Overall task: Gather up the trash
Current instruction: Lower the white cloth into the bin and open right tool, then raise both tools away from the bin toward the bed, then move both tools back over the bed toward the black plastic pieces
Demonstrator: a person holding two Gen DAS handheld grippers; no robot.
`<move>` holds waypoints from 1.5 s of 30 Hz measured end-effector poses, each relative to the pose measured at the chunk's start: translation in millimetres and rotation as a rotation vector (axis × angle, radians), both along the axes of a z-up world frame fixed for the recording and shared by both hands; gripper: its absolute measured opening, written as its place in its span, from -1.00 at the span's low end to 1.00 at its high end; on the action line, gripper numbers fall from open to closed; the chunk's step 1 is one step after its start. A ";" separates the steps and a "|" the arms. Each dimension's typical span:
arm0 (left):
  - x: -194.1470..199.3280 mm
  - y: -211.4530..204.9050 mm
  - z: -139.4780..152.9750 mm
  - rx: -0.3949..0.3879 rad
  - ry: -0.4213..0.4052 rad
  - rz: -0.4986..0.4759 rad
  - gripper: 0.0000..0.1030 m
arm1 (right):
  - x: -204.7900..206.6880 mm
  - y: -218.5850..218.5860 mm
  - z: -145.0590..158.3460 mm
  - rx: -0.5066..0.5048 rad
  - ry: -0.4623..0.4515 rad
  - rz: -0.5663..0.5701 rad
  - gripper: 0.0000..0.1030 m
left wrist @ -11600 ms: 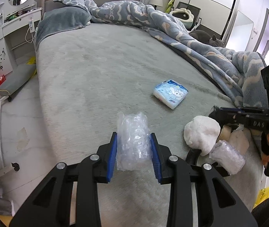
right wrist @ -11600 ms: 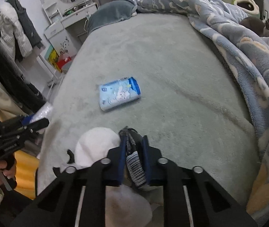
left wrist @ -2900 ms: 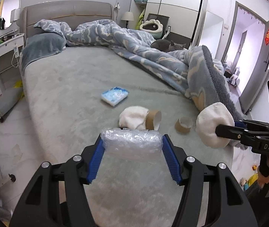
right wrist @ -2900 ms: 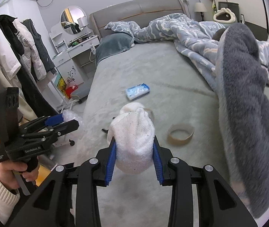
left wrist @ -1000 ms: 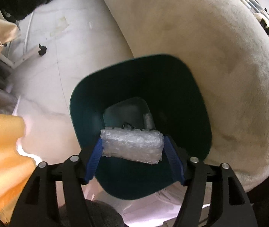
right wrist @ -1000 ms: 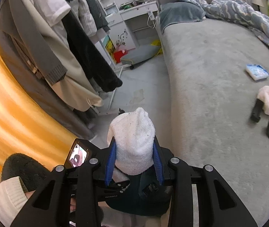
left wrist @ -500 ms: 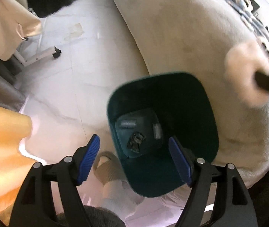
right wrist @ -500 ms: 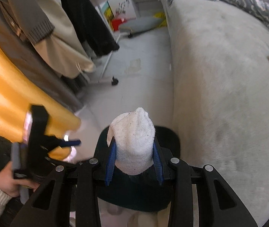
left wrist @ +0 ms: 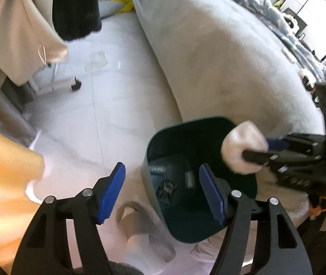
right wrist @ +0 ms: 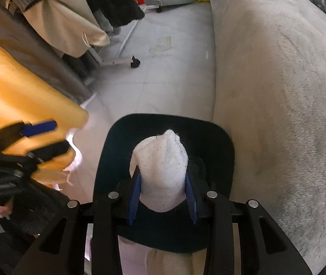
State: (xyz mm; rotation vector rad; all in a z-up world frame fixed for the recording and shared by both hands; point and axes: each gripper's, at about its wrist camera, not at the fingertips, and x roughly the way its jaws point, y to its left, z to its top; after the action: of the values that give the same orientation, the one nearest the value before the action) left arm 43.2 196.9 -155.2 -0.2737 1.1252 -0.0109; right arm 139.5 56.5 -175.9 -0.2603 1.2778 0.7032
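Over the dark green bin (right wrist: 222, 142) I've got the right gripper (right wrist: 162, 191), blue pads pinching a white sock (right wrist: 163, 171) w/ dark specks; sock's toe points fwd and sits above the bin's open mouth, not touching the walls as far as I can tell. Bin stands on the pale tile floor (right wrist: 163, 68), just beside the edge of the grey bed (right wrist: 277, 91). From the left wrist cam, the left gripper (left wrist: 163, 192) is spread wide w/ nothing between its pads, hanging above the bin's near-left rim (left wrist: 144, 167). Inside the bin, at the bottom, I see a clear plastic wad (left wrist: 157, 167) and some other bits, too blurry to ID. Same cam shows the right gripper (left wrist: 254, 149) coming in from the bed side w/ the sock (left wrist: 243, 147) over the bin's far-right rim. Left of the bin: hanging coats (right wrist: 71, 23), a wheeled rack base (right wrist: 126, 61), an orange-yellow surface (right wrist: 25, 96).
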 end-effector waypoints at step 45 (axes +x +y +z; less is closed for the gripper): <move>53.5 -87.9 142.4 -0.006 -0.545 -0.161 0.17 | -8.0 -78.6 82.9 0.168 -0.277 -0.046 0.32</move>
State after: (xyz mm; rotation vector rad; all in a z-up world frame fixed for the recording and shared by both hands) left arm 96.7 109.0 -12.8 -0.1692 0.6025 -0.2200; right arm 131.5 -22.1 -93.0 -0.1829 0.9530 0.7048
